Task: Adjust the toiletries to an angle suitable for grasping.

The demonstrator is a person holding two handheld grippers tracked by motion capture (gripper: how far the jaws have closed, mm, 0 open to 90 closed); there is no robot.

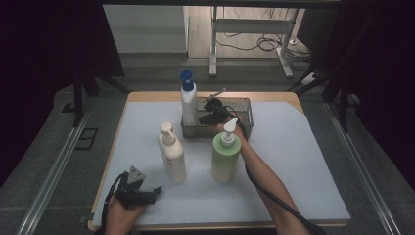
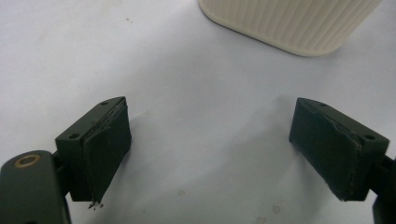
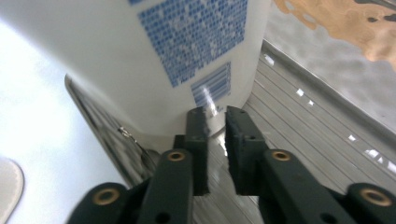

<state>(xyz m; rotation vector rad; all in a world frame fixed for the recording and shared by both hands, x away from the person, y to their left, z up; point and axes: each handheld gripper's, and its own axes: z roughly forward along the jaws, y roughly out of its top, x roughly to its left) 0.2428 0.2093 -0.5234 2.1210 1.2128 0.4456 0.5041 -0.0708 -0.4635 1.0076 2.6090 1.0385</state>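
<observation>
A: Where is the right gripper?

B: It reaches into the far metal basket. Its jaws stand a narrow gap apart with nothing between them, tips just short of the white bottle, so it grips nothing.

A: And that bottle?

B: It stands upright in the basket's left end, long axis vertical. Its blue pump is on top, and I cannot tell which way the nozzle points. The blue printed label faces the gripper.

A: What about the left gripper?

B: It rests at the near left corner of the table, held in the person's hand. Its jaws are spread wide, empty, over bare white surface.

A: What else is nearby?

B: A ribbed cream bottle stands upright just beyond the left gripper, to its right. A green bottle stands upright to the right of that, near the person's right forearm. Both stand between the basket and the near edge.
</observation>
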